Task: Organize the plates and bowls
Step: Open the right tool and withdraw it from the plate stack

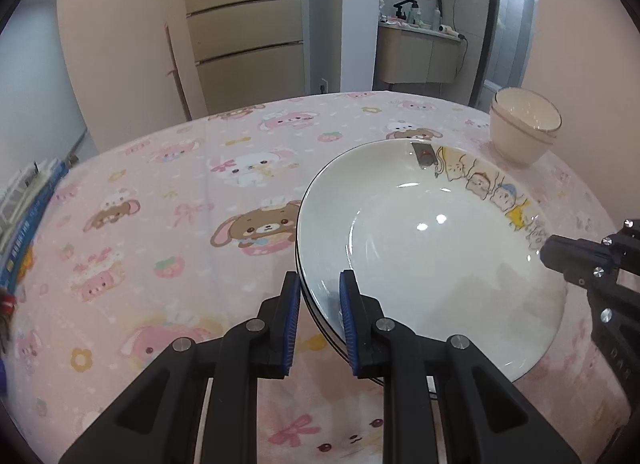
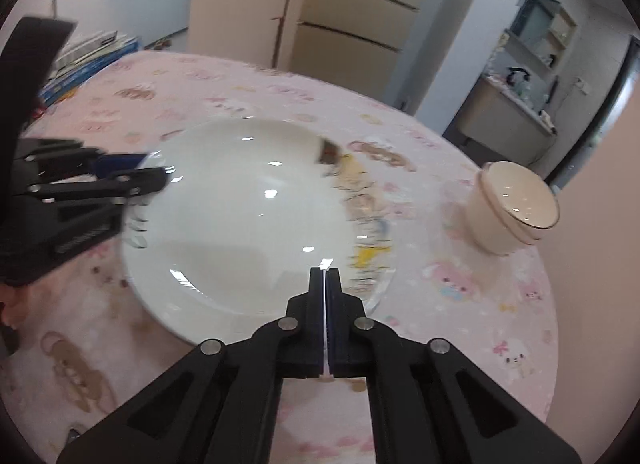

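Left tongs (image 1: 320, 292) clamped on the near-left rim of the stacked white plates (image 1: 420, 248), one blue pad outside the rim, the other inside on the top plate. At least two dark-lined rims visible at that edge; exact count of plates hard to tell. Plates resting on the pink cartoon-print surface (image 1: 160, 192), cartoon figures printed along the far-right rim of the top plate. Right tongs (image 2: 325, 276) fully closed, pads pressed together with nothing between them, tips over the near-right part of the plates; contact with the plate impossible to judge through the motion blur in the right wrist view. In the left wrist view, right tongs cut off at the frame edge, just beside the right rim of the plates. Two nested cream bowls (image 1: 524, 124) beyond the plates to the right, apart from them. Stack of books (image 2: 88, 60) far left of the plates, partly cropped and blurred.
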Motion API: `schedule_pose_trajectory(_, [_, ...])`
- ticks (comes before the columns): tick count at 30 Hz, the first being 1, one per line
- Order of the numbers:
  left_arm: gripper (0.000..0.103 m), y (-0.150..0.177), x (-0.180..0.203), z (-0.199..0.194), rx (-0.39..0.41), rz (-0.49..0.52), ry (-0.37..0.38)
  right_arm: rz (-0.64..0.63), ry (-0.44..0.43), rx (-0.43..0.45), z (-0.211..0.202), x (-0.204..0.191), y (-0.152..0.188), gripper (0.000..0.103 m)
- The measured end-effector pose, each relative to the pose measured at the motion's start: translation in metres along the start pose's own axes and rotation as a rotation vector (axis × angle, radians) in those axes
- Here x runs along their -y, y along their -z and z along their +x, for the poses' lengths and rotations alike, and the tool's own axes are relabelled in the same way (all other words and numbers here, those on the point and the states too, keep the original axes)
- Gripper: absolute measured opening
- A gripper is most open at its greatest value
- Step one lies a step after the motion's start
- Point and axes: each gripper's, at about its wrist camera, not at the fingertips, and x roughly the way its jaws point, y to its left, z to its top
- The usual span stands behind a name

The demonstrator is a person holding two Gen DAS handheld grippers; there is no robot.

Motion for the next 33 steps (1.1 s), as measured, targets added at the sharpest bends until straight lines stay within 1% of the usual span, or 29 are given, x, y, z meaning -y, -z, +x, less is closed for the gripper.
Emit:
schedule_pose_trajectory(1, [0.022,0.001,0.0,0.0,0.001,0.008,-0.004,-0.024,0.024,0.004,0.002,-0.005,-0.001,0.0])
schedule_pose_trajectory(5, [0.02,0.002,-0.006,-0.003,0.003,-0.012,0.035,0.017,-0.007,-0.026,0.011,0.003,0.001,0.001])
schedule_pose_trajectory(9, [0.02,0.0,-0.005,0.0,0.005,0.002,0.022,0.051,-0.016,-0.036,0.013,0.014,0.004,0.001])
schedule_pose_trajectory(12, [0.019,-0.003,-0.01,0.004,-0.001,-0.017,0.04,0.082,-0.016,-0.036,0.011,0.022,0.007,0.001])
schedule_pose_trajectory(14, [0.019,-0.005,-0.012,0.005,-0.006,-0.027,0.049,0.115,-0.036,-0.043,0.013,0.03,0.009,0.0])
schedule_pose_trajectory(17, [0.019,-0.009,-0.013,0.008,-0.01,-0.027,0.047,0.174,-0.106,-0.039,0.015,0.042,0.01,0.0])
schedule_pose_trajectory(19, [0.018,-0.011,-0.014,0.009,-0.012,-0.035,0.048,0.201,-0.121,-0.037,0.015,0.048,0.01,0.001])
schedule_pose_trajectory(22, [0.019,-0.016,-0.014,0.005,0.002,-0.043,0.056,0.218,-0.128,-0.027,0.016,0.056,0.01,0.001])
schedule_pose_trajectory(24, [0.019,-0.021,-0.012,0.003,0.01,-0.036,0.044,0.232,-0.14,-0.028,0.017,0.061,0.009,0.001])
schedule_pose_trajectory(27, [0.019,-0.031,-0.01,-0.002,0.033,-0.04,0.064,0.261,-0.157,-0.016,0.016,0.072,0.008,0.001])
schedule_pose_trajectory(29, [0.019,-0.038,-0.005,-0.008,0.054,-0.032,0.069,0.277,-0.157,0.003,0.013,0.078,0.008,0.001])
schedule_pose_trajectory(33, [0.019,-0.052,0.009,-0.026,0.124,0.002,0.07,0.315,-0.162,0.075,-0.001,0.094,0.005,0.001])
